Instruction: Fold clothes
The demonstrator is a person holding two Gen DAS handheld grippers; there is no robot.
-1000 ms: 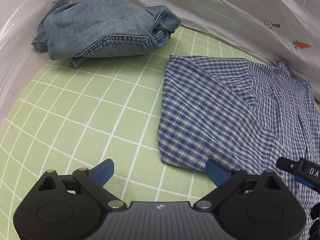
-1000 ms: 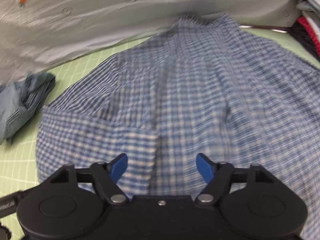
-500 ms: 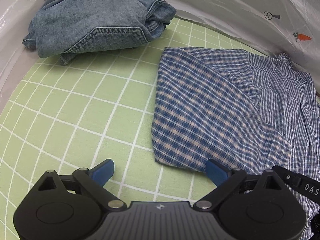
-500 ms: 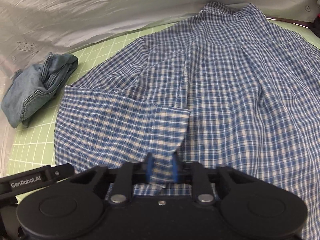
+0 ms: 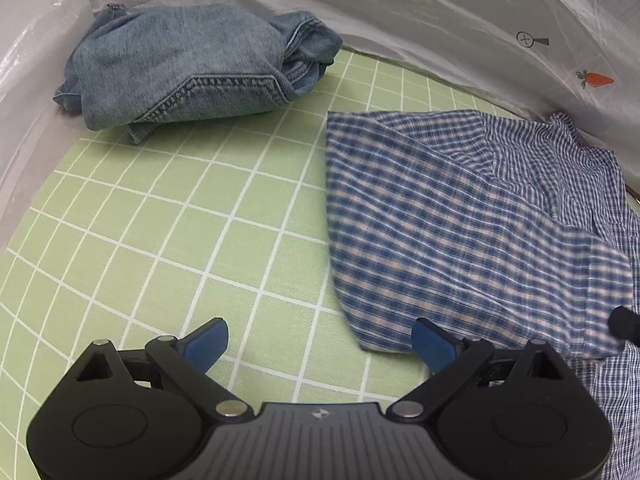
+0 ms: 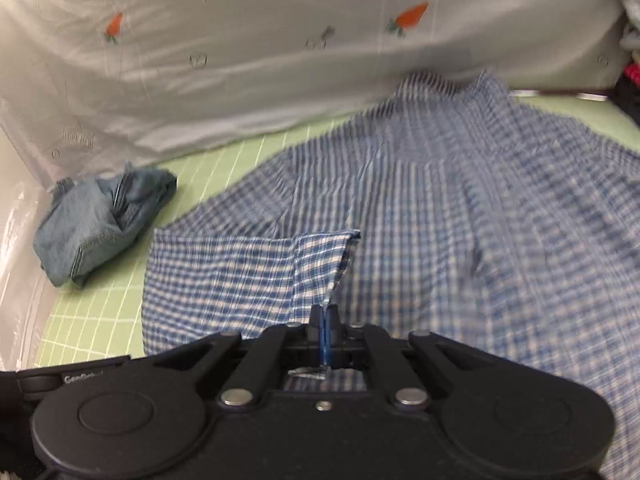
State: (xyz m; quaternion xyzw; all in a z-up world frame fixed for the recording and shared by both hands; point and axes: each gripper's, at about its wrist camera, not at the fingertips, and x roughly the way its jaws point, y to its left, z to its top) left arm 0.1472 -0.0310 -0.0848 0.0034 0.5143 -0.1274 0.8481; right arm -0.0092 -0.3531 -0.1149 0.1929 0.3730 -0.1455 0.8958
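Note:
A blue-and-white checked shirt (image 6: 460, 216) lies spread on the green grid mat (image 5: 168, 216), its sleeve (image 6: 248, 272) folded across the body. My right gripper (image 6: 323, 330) is shut on the cuff (image 6: 320, 256) of that sleeve, which rises a little off the shirt. In the left wrist view the shirt (image 5: 460, 216) fills the right half. My left gripper (image 5: 320, 340) stands open just above the mat, its right finger at the shirt's near-left edge, with nothing between its fingers.
A folded pair of jeans (image 5: 188, 68) sits at the far left of the mat, also in the right wrist view as a jeans bundle (image 6: 100, 220). A white plastic sheet with carrot prints (image 6: 280, 52) walls the back and left. Dark and red items (image 6: 630, 80) lie at far right.
My right gripper went from open over the sleeve to shut on the cuff and is lifting it; the view is blurred. The left gripper stays open and has shifted slightly.

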